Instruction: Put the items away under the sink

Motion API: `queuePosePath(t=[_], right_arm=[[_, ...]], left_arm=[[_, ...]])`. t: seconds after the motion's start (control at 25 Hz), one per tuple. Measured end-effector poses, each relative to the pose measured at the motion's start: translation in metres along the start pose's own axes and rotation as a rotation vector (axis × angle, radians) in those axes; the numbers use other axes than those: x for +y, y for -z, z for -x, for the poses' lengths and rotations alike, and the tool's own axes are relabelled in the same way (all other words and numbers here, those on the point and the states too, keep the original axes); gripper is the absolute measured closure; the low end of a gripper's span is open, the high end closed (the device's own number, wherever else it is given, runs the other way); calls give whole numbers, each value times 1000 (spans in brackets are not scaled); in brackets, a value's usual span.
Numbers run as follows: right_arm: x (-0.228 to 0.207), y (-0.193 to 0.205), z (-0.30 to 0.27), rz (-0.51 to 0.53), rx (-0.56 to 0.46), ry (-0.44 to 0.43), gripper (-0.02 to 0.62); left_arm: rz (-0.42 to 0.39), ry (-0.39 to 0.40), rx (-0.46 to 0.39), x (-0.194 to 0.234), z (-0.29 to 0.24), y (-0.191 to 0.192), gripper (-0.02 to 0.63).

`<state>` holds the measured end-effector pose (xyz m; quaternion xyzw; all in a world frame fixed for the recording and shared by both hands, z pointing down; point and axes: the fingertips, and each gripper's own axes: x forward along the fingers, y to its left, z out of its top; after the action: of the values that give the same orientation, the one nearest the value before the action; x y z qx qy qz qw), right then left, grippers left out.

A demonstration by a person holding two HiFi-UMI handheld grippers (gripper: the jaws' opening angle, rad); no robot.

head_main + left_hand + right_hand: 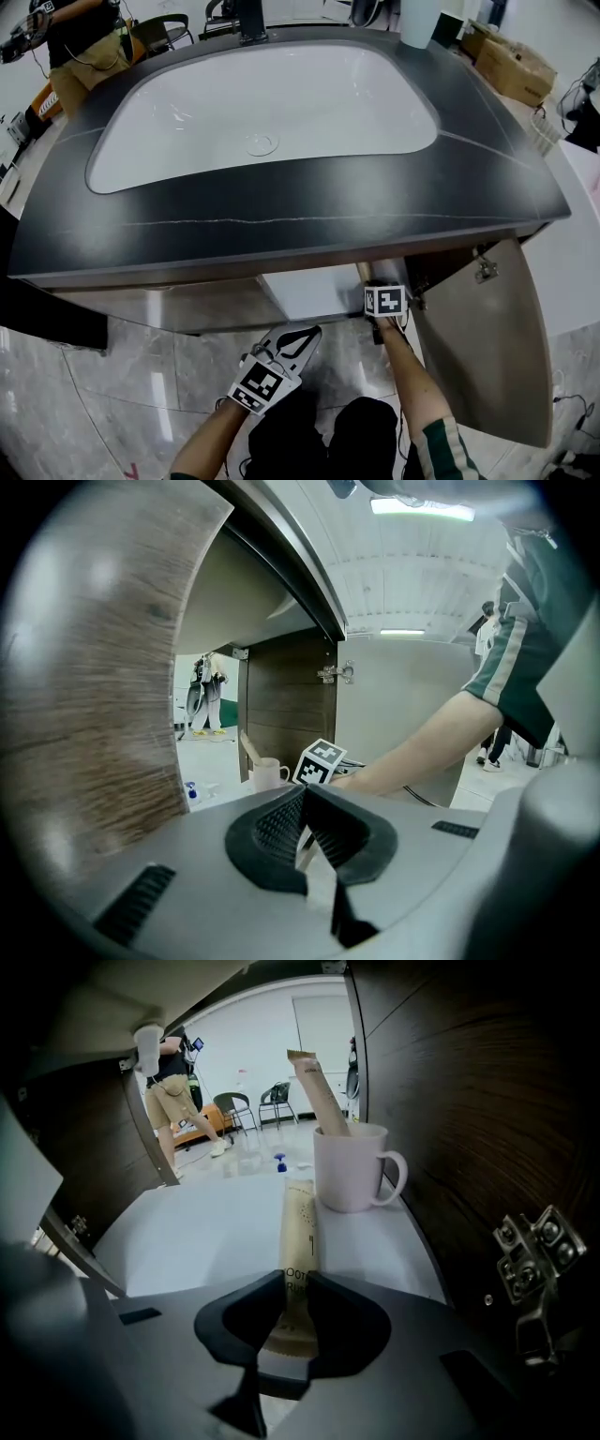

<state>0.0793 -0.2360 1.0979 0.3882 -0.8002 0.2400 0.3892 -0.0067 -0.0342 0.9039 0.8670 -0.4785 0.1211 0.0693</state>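
Note:
Under the sink, my right gripper (298,1283) reaches into the open cabinet. A beige stick sachet (300,1227) lies flat on the white shelf (206,1232) and runs back between its jaws, which stand open close beside it. Just beyond is a white mug (352,1171) with a second sachet (319,1096) standing in it. In the head view the right gripper (380,286) is at the cabinet mouth and my left gripper (305,336) hangs lower, outside it. The left gripper (305,789) is shut on a thin beige packet seen edge-on. The mug (267,773) also shows from there.
The dark countertop (281,220) with its white basin (262,103) overhangs the cabinet. The right door (487,347) stands swung open. A metal hinge (534,1251) sits on the dark wooden wall at the right. A person (80,42) stands at the far left.

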Motion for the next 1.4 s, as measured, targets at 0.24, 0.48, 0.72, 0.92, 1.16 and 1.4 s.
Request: queuePosePath(t=[0.24,0.48,0.72,0.92,1.16,1.4], right_arm=[[6,-8,8,39,-59,41,433],[17,-11,30,70,-90,25,493],[40,-25,72,242,-73,43,549],[73,-43,124,233,-103,-24,549],[119,-57,227,181,-97,-130,552],[149,-95,363,148,-128,-197,552]], left_arm=[[0,-17,3,1,15,-5,595],[54,-51,-31,2,23,-19,595],[43,-43,-52,-7,28,-56,595],[20,-52,-41,-13,44,-105,595],[81,-60,-19,-21,86,-188,595],[118,-74,-19,-15,127,-307,595]])
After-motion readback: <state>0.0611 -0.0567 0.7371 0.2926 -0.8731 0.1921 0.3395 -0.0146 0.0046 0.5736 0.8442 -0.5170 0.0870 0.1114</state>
